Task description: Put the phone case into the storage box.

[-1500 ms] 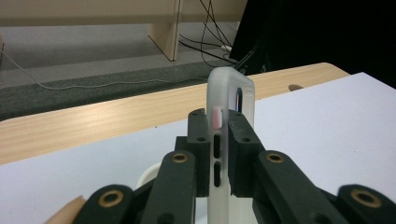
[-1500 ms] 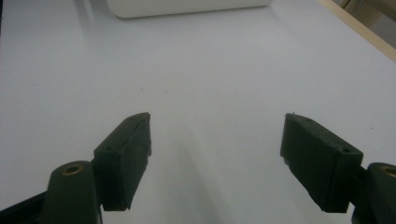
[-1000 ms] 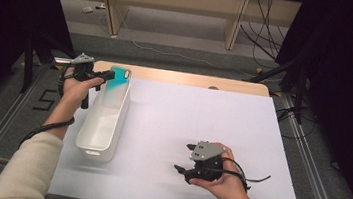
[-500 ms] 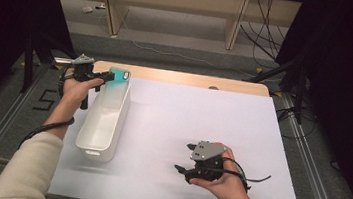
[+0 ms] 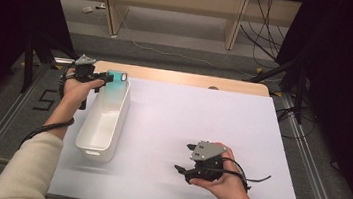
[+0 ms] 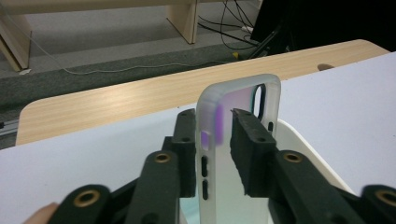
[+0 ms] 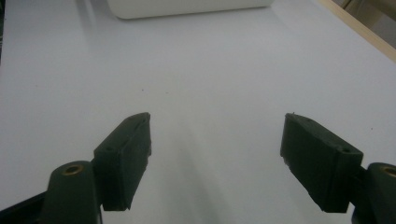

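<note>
One claw gripped, one waited.
Since a second before, the phone case (image 6: 236, 154), clamped in the left claw (image 5: 100, 77), had barely shifted above the white bin (image 5: 102, 124), suggesting a pause before release. The right claw (image 5: 182, 170) hung apart, bare worktop (image 5: 188, 111) ahead.

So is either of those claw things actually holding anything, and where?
The left gripper clamps a translucent phone case across its side edge, above the white bin. The right gripper is open, holding nothing.
</note>
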Action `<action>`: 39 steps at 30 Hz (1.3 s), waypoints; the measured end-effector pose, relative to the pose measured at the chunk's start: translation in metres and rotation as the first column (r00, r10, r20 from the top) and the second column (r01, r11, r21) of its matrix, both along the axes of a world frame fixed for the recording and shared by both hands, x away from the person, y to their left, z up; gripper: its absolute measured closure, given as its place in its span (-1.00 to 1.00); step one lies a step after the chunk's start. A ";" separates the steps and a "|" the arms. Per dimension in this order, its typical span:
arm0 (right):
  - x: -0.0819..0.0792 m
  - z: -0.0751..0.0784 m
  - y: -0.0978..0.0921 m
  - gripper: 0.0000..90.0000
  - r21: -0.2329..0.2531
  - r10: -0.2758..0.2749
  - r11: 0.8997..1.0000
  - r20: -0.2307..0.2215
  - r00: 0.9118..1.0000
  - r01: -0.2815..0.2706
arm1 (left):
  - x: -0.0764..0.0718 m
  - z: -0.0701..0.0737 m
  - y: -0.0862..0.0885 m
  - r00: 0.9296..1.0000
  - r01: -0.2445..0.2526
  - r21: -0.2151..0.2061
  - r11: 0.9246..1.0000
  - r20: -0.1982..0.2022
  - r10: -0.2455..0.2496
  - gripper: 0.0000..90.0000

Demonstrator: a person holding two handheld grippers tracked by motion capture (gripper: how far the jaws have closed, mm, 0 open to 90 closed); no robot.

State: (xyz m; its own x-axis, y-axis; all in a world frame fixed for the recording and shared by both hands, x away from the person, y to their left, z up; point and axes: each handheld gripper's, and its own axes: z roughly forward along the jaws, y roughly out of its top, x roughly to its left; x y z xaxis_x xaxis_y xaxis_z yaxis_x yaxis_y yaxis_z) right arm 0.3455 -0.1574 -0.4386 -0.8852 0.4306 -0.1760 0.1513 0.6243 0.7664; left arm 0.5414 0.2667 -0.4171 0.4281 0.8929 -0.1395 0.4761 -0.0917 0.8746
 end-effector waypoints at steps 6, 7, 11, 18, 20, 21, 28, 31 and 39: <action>0.000 0.000 0.000 -0.43 -0.001 0.000 1.000 0.000 1.000 0.000 | -0.001 0.004 0.003 0.999 -0.041 0.025 0.999 0.006 0.041 0.24; 0.000 0.000 0.000 -0.42 -0.001 0.000 1.000 0.000 1.000 0.000 | -0.002 0.005 0.004 0.999 -0.050 0.029 0.998 0.007 0.049 0.21; 0.001 0.000 0.000 -0.42 -0.003 0.001 1.000 0.000 1.000 -0.001 | -0.003 0.007 0.007 0.998 -0.062 0.028 0.998 0.013 0.061 0.19; 0.000 0.001 -0.001 -0.42 0.000 -0.006 1.000 -0.004 1.000 0.006 | -0.005 0.009 0.011 0.997 -0.070 0.023 0.997 0.018 0.069 0.20; 0.000 0.001 -0.001 -0.42 0.001 -0.006 1.000 -0.005 1.000 0.006 | -0.006 0.009 0.012 0.997 -0.073 0.019 0.997 0.014 0.072 0.20; 0.000 0.001 -0.001 -0.42 0.001 -0.005 1.000 -0.002 1.000 0.005 | -0.006 0.009 0.012 0.997 -0.073 0.014 0.997 0.013 0.073 0.19; 0.000 0.001 -0.002 -0.43 0.002 -0.009 1.000 -0.001 1.000 0.009 | -0.011 0.011 0.014 0.997 -0.080 -0.023 0.997 0.013 0.081 0.08; 0.000 0.001 -0.002 -0.43 0.003 -0.011 1.000 0.001 1.000 0.011 | -0.014 0.013 0.015 0.996 -0.090 -0.052 0.995 -0.005 0.090 -0.04; 0.000 0.001 -0.002 -0.43 0.003 -0.013 1.000 0.003 1.000 0.013 | -0.026 0.024 0.011 0.997 -0.083 -0.060 0.995 0.004 0.083 -0.45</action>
